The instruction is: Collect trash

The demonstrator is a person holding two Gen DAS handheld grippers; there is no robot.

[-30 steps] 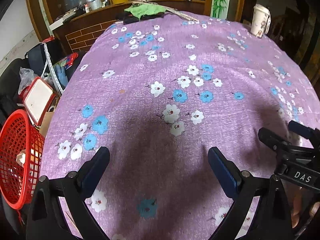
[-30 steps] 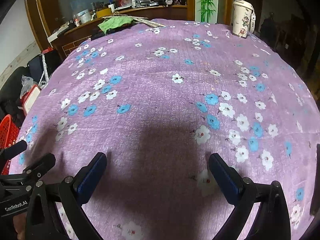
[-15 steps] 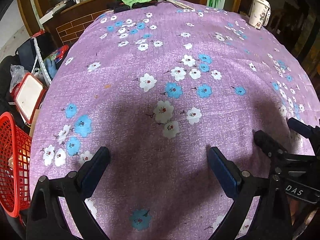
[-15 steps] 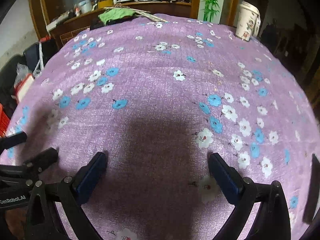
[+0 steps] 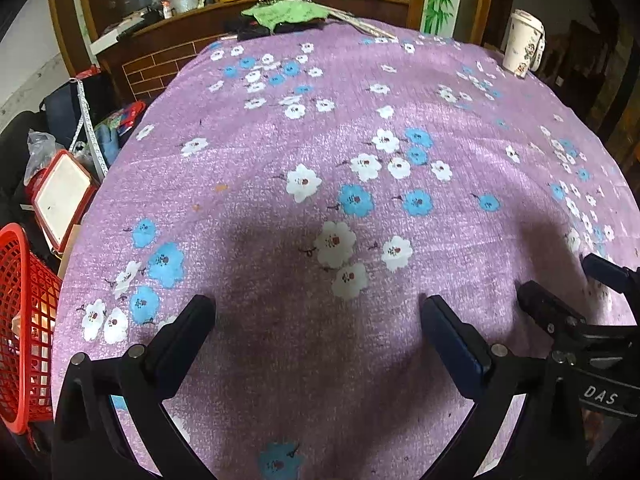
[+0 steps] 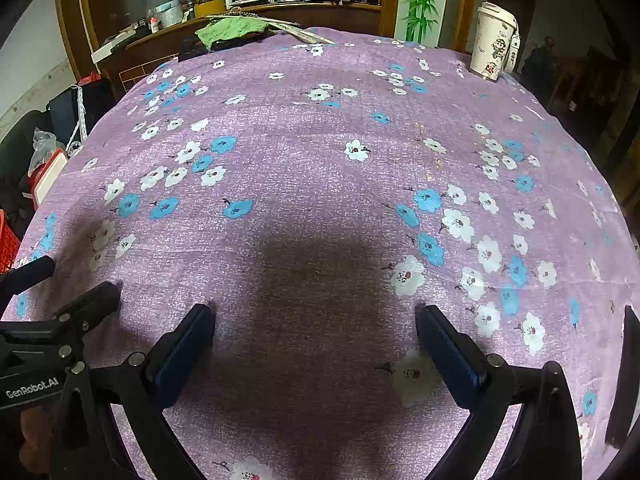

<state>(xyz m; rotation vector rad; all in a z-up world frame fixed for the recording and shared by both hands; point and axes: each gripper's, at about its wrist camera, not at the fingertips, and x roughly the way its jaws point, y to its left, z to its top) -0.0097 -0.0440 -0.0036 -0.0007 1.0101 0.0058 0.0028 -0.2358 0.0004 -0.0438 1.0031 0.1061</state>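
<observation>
My left gripper (image 5: 316, 312) hovers over the purple flowered tablecloth (image 5: 320, 140), its jaws opening wide with nothing between them. My right gripper (image 6: 315, 316) is open over the same cloth, also with nothing between its fingers. Each gripper shows in the other's view: the right gripper (image 5: 560, 312) at the right edge, the left gripper (image 6: 60, 300) at the left edge. A red mesh basket (image 5: 24, 320) stands off the table's left edge with something pale inside. I see no loose trash on the cloth, only small orange specks (image 5: 220, 188).
A white printed cup (image 6: 492, 40) stands at the far right of the table. A green cloth (image 5: 284, 14) and some sticks lie at the far edge. A cluttered wooden counter (image 6: 280, 4) runs behind. Bags and a red-rimmed white box (image 5: 64, 196) sit on the floor at left.
The left wrist view dipped toward the near cloth and came back up a little. The right view barely shifted. Nothing was taken hold of or let go.
</observation>
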